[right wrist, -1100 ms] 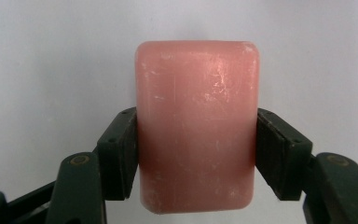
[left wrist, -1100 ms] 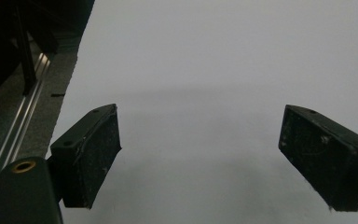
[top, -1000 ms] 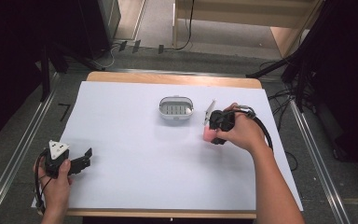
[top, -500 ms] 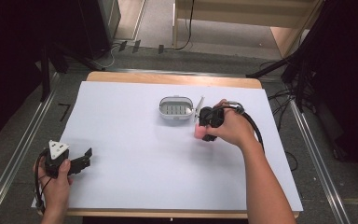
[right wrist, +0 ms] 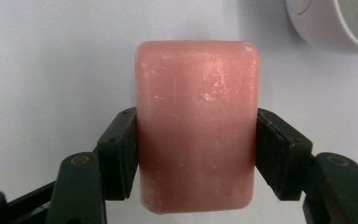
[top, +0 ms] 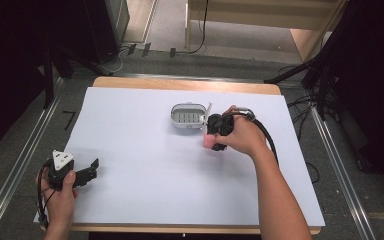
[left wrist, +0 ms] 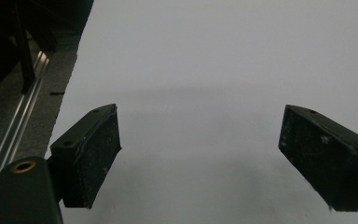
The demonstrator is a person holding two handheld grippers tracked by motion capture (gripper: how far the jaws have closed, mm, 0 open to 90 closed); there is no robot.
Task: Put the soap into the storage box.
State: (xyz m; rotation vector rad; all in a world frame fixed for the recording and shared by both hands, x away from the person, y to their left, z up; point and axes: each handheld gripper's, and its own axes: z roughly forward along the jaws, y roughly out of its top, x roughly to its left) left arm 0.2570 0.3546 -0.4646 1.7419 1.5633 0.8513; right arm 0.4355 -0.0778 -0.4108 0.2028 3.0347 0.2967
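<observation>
A: Where was the soap bar (right wrist: 196, 126) at that point?

B: Clamped in the right gripper (right wrist: 196, 154), jaws pressed on both long sides, bar sticking out past the pads. In the high view it sat just above the sheet, beside the soap dish (top: 187, 116), twd the desk's far edge, right of centre.

A: And the left gripper (left wrist: 200, 158)?

B: Jaws stood wide apart, nothing btwn them, parked near the desk's near-left corner over bare white sheet (top: 140, 165).

A: So the step was getting the bar into the dish. How to do it well?

B: My read: the bar was low and beside the rim, so it needed lifting clear of the dish wall before going across, else it'd nudge the dish along. Line the long side w/ the dish's long axis, lower till it rested on the ribs, then open. Soap's slick, so no squeezing harder, no tilting.
</observation>
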